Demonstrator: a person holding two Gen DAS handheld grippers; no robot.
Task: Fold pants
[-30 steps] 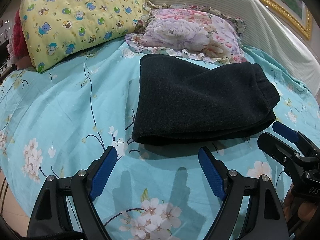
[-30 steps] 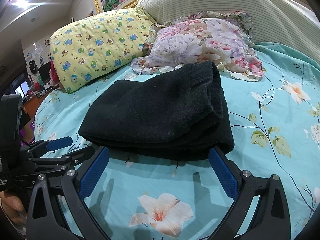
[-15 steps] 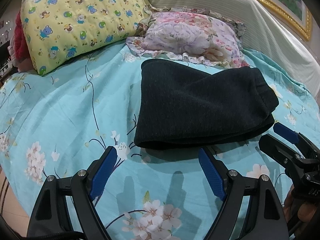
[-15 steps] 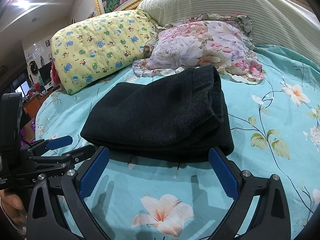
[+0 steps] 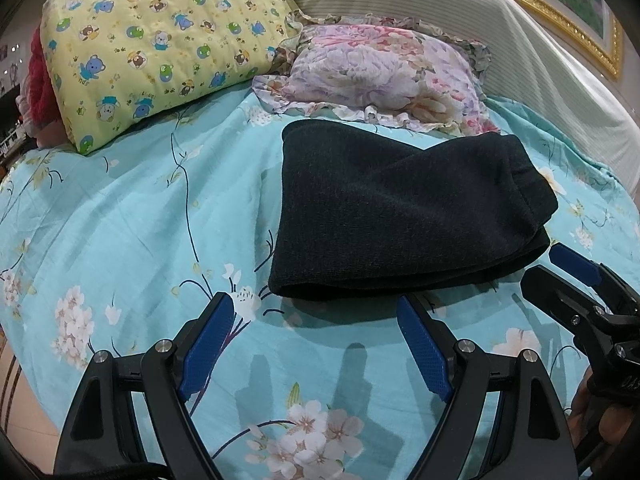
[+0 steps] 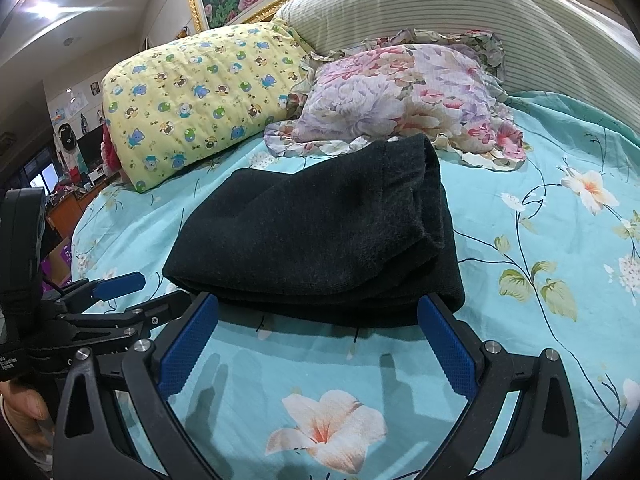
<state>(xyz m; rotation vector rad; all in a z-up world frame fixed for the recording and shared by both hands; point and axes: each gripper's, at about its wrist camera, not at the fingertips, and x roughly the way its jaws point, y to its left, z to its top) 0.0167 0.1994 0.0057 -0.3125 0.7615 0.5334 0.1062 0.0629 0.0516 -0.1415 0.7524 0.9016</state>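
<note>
Floral bedsheet (image 5: pixel 132 216), folded pants (image 5: pixel 392 216) unmoved, tongs (image 5: pixel 316 344) unchanged

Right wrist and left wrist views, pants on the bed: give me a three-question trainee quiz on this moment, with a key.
1. True or false: the right tool is shut on the pants.
2. Which pillow touches the far edge of the pants? A. yellow pillow B. floral pillow C. neither
3. Fill in: both the left tool and the right tool are ____.

Key
1. False: its jaws stand apart just short of the near edge of the pants, which lie folded on the sheet.
2. B
3. open
</note>
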